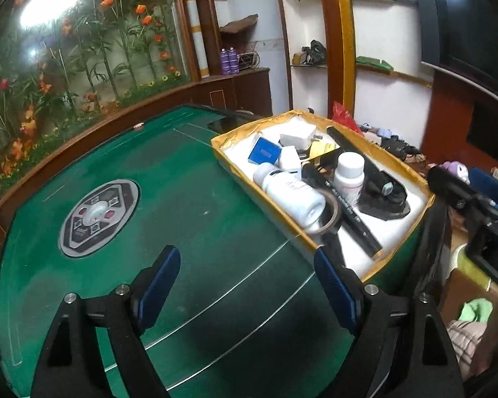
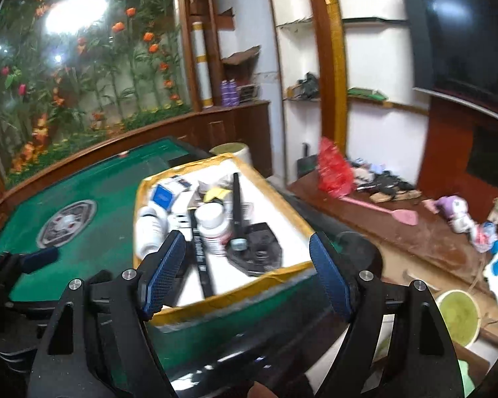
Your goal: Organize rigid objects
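Left wrist cam looks down across green worktop (image 1: 182, 199), box (image 1: 395, 165) at 2 o'clock, near; right wrist cam faces same box (image 2: 235, 293) from its near edge, 12 o'clock; both share box, worktop.

Right-wrist view motion-blurred; bottle (image 2: 212, 229) label unreadable (tape roll (image 1: 328, 214) partly hidden).

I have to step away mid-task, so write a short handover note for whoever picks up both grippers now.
Left gripper: open, empty, over the green table.
Right gripper: open, empty, near the box's front edge.
The yellow-rimmed box sits at the table's right side, holding two white bottles, a tape roll, a blue-and-white carton, a white charger and black tools.
Done: rigid items are boxed.
Left: nothing loose shows on the table; check outside the views.
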`<state>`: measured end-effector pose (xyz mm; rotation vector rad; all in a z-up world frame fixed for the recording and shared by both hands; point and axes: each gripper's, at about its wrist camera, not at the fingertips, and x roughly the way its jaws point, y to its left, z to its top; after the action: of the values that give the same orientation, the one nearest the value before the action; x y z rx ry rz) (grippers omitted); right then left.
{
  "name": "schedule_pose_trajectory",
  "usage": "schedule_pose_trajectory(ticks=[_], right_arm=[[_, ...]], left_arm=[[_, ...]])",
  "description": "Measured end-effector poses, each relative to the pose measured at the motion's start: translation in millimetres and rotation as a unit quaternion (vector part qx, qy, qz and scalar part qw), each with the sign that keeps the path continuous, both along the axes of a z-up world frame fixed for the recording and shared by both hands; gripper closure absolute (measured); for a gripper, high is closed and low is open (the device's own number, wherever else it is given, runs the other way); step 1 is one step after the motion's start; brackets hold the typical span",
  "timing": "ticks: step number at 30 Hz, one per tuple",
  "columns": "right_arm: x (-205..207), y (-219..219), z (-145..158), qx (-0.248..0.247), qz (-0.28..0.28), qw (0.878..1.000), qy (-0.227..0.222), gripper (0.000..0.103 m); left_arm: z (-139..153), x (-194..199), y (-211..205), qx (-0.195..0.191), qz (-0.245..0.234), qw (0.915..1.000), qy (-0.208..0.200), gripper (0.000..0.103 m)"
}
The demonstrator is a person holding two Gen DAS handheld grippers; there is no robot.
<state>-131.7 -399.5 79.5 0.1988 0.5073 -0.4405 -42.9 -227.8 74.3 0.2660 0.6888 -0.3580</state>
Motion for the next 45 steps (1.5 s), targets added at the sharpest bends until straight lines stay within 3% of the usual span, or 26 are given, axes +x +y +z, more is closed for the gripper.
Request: schedule_pose_trajectory(ticks=[45], right_arm=[[12.2,14.2,-13.1,-0.003,0.019,1.000,0.023,0.024]], left_arm=[[-6.2,-11.7,-1.4,0.047,0.008,0.9984,-0.032,0.019]])
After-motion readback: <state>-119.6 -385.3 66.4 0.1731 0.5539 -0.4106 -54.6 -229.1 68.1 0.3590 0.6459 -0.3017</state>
